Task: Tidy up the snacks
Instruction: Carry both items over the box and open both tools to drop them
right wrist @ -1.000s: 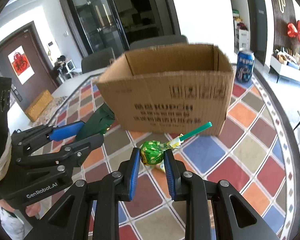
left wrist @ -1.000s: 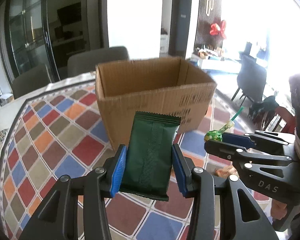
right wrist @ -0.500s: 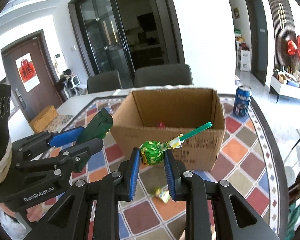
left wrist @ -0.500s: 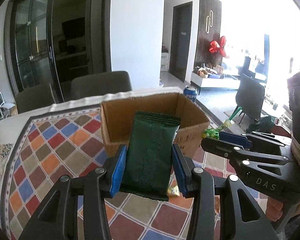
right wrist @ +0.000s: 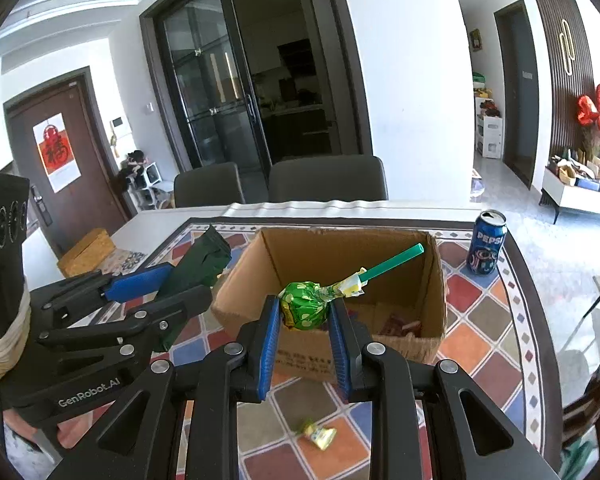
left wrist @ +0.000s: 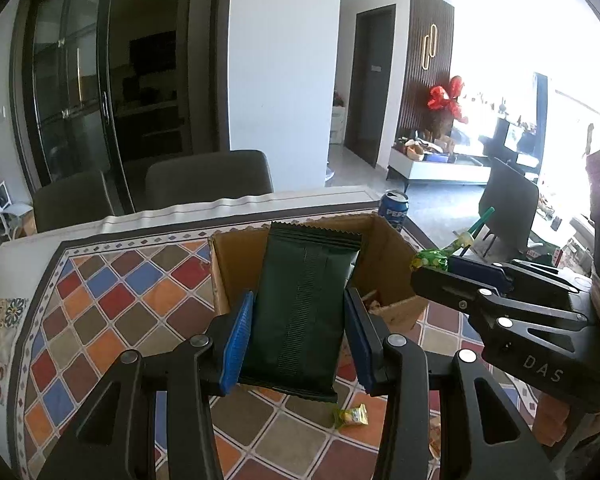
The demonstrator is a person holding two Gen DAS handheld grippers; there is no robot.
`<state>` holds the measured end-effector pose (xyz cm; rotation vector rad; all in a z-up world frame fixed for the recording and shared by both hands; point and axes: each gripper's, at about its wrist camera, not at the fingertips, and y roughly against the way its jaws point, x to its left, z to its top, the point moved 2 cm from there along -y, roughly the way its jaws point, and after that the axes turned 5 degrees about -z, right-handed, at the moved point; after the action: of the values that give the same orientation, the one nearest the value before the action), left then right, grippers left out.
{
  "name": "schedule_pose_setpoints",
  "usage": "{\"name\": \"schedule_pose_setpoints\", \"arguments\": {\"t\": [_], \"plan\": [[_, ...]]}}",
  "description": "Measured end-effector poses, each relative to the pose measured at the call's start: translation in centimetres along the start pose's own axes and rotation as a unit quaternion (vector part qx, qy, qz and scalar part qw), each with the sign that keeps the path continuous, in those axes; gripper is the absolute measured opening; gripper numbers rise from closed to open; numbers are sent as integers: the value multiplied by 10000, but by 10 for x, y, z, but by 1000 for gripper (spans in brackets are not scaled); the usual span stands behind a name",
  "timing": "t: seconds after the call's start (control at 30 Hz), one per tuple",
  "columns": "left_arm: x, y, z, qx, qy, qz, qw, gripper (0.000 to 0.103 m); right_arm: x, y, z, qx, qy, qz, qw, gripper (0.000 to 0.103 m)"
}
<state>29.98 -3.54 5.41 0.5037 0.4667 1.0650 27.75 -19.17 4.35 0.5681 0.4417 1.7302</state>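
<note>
The dark green foil snack packet [left wrist: 304, 312] is hiding much of the open brown cardboard box [right wrist: 436, 280] at twelve o'clock; the box's contents are blurring together. The left gripper [left wrist: 298, 340] is clamping one packet; the right gripper [right wrist: 305, 344] is pinching one green-wrapped lollipop [right wrist: 304, 310]. One yellow-green wrapped candy [right wrist: 318, 434] is lying at six o'clock.

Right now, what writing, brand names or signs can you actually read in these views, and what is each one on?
"PEPSI": on the blue can standing on the table beyond the cardboard box.
"GenRobot.AI": on the body of the left hand-held gripper.
"DAS": on the body of the right hand-held gripper.
Red poster on the brown door: one large character, too blurred to read.
Print on the cardboard box front: too blurred to read.
</note>
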Motion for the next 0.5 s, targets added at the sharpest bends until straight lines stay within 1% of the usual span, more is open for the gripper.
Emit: {"name": "schedule_pose_setpoints", "arguments": {"t": [0.2, 0.37, 0.5], "plan": [[9, -23, 13, 154, 1, 65, 9999, 44, -5, -16, 13, 84, 66, -86, 9999, 26], [14, -43, 15, 283, -57, 125, 9995, 44, -12, -33, 19, 187, 68, -223, 9996, 26], [17, -56, 19, 340, -3, 135, 9993, 44, -18, -47, 22, 291, 5, -276, 9992, 26]]}}
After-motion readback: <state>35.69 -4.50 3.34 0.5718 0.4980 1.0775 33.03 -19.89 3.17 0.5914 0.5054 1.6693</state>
